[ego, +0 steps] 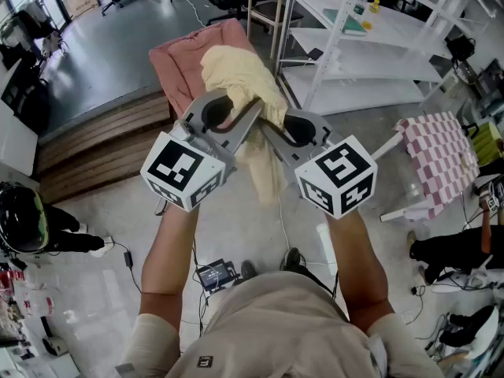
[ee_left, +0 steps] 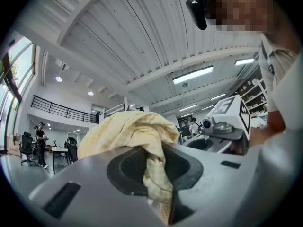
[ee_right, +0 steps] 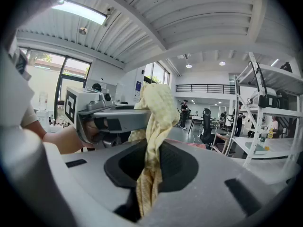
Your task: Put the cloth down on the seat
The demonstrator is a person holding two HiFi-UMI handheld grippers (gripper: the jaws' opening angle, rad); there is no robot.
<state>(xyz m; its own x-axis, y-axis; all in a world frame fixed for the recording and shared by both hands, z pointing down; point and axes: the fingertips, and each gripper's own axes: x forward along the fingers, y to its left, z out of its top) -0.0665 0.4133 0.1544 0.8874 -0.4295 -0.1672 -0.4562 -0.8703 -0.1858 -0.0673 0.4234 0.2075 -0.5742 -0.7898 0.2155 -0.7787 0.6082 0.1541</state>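
A pale yellow cloth (ego: 240, 77) hangs bunched between my two grippers, held up in the air. My left gripper (ego: 250, 110) is shut on one part of it. In the left gripper view the cloth (ee_left: 130, 131) is pinched between the jaws of that gripper (ee_left: 158, 178) and billows above them. My right gripper (ego: 268, 131) is shut on another part. In the right gripper view a strip of cloth (ee_right: 158, 110) runs down into that gripper's (ee_right: 147, 176) closed jaws. The pink cushioned seat (ego: 177, 57) lies beyond and below the cloth.
White shelving (ego: 370, 38) stands at the right and a wooden chair (ego: 268, 10) behind the seat. A pink-checked cloth on a white stand (ego: 441, 156) is at the far right. A wooden platform (ego: 102, 144) runs at the left. A small device with cables (ego: 216, 274) lies by the person's feet.
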